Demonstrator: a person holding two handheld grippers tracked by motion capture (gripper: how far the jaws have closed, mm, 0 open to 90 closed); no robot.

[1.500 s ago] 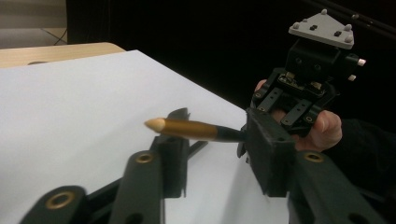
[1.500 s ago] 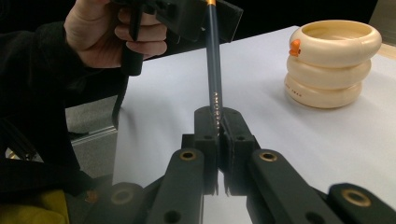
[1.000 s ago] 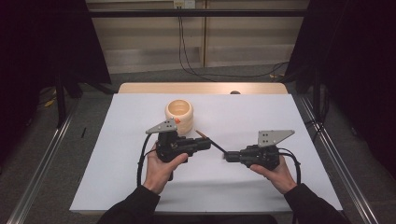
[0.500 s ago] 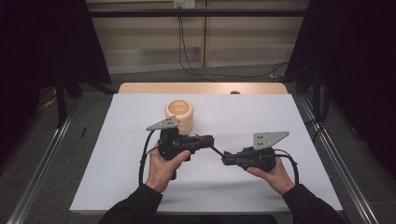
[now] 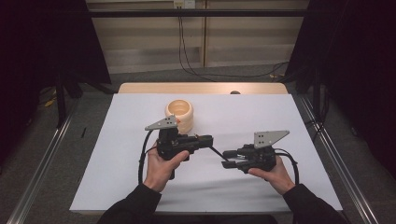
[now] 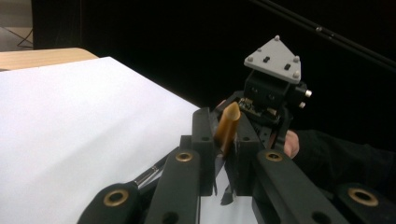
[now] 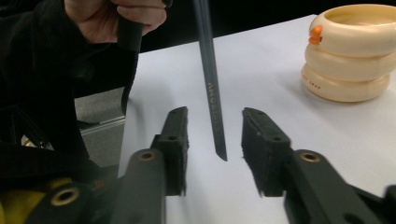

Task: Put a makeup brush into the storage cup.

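Observation:
A slim tool with an amber handle and a dark shaft spans the gap between my two grippers above the white table. My left gripper is shut on the handle end, and the amber tip sticks up between its jaws. The flat tip of the shaft lies between the jaws of my right gripper. Those jaws have just been opening, and the pads stand clear of the shaft on both sides. In the high view my right gripper faces left toward the shaft.
A cream holder of stacked rings stands on the white table cover just behind my left gripper, also seen as the cream holder. Bare wood shows at the table's far edge. Metal rails run along both sides.
The right gripper's jaws have spread apart and let go of the tool's shaft. Both hands have stayed where they were.

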